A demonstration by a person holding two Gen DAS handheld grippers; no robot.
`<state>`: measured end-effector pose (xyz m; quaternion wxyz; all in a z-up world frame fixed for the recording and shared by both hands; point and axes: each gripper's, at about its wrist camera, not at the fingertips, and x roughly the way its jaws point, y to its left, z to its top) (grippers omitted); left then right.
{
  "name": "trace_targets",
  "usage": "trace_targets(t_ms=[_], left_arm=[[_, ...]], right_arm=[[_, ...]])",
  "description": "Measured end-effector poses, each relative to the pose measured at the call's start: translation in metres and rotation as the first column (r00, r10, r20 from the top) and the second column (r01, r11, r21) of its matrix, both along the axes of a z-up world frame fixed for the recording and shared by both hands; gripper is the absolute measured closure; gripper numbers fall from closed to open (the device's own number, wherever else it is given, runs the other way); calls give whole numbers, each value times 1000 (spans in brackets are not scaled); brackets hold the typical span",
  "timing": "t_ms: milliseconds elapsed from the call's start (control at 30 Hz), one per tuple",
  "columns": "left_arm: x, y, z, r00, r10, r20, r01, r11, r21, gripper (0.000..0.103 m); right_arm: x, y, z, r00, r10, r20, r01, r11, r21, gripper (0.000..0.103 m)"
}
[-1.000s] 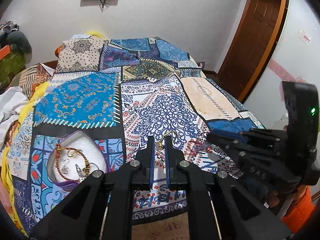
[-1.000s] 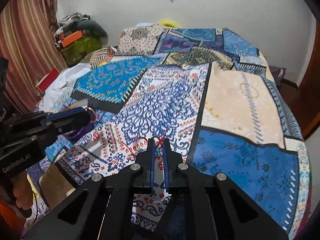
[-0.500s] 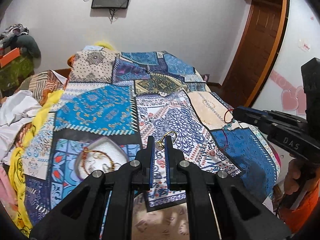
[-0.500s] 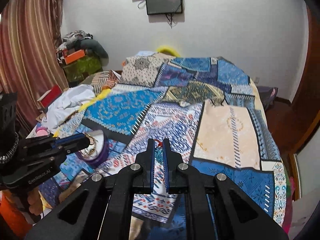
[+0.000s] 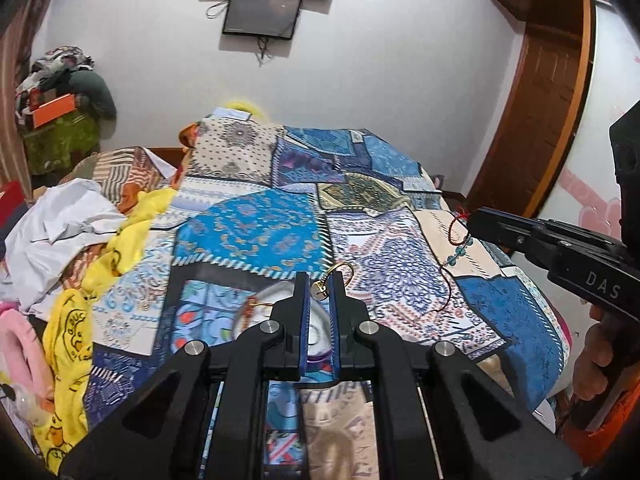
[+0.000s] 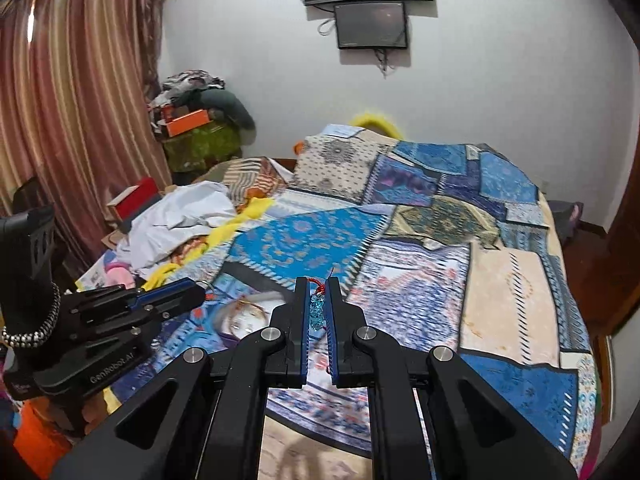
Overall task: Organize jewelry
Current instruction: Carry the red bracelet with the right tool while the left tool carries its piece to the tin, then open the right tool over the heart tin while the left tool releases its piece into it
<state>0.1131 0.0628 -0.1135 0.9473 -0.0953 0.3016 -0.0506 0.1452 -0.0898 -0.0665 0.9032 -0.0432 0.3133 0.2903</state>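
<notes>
My left gripper [image 5: 320, 280] is shut on a gold hoop earring [image 5: 340, 272] with a small round charm, held above the patchwork bedspread [image 5: 380, 264]. Below it a white dish with a purple rim [image 5: 316, 332] holds a beaded bracelet [image 5: 250, 308]; my fingers hide most of the dish. My right gripper [image 6: 317, 286] is shut on a red cord bracelet with teal beads [image 6: 316, 308]. That bracelet hangs from the right gripper's tip in the left wrist view [image 5: 456, 240]. The dish shows blurred in the right wrist view [image 6: 244, 316], left of the right gripper.
White and yellow clothes [image 5: 80, 232] lie piled on the bed's left side. A wooden door [image 5: 536, 120] stands at the right. A curtain [image 6: 68, 120] and a cluttered stand with an orange box [image 6: 188, 124] are at the back left. A screen [image 6: 370, 26] hangs on the wall.
Both grippers have risen away from the bedspread with their jewelry still held. The bed and dish look farther off, and more of the room shows.
</notes>
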Motion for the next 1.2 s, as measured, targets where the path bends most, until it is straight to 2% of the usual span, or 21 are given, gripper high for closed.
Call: trace_targets(t_ms=[300, 733, 900, 1200], left_arm=[[-1, 27, -13, 999, 47, -19, -47, 999, 3, 95], [24, 37, -55, 994, 28, -110, -31, 999, -19, 96], [36, 36, -70, 990, 10, -139, -13, 1000, -22, 95], [51, 34, -88, 983, -11, -184, 7, 1000, -22, 96]], right_arm=[[4, 41, -6, 998, 63, -16, -63, 998, 8, 96], [27, 81, -39, 990, 111, -90, -115, 992, -47, 96], [41, 91, -62, 983, 109, -148, -121, 990, -75, 96], [59, 96, -93, 957, 113, -268, -137, 988, -75, 96]])
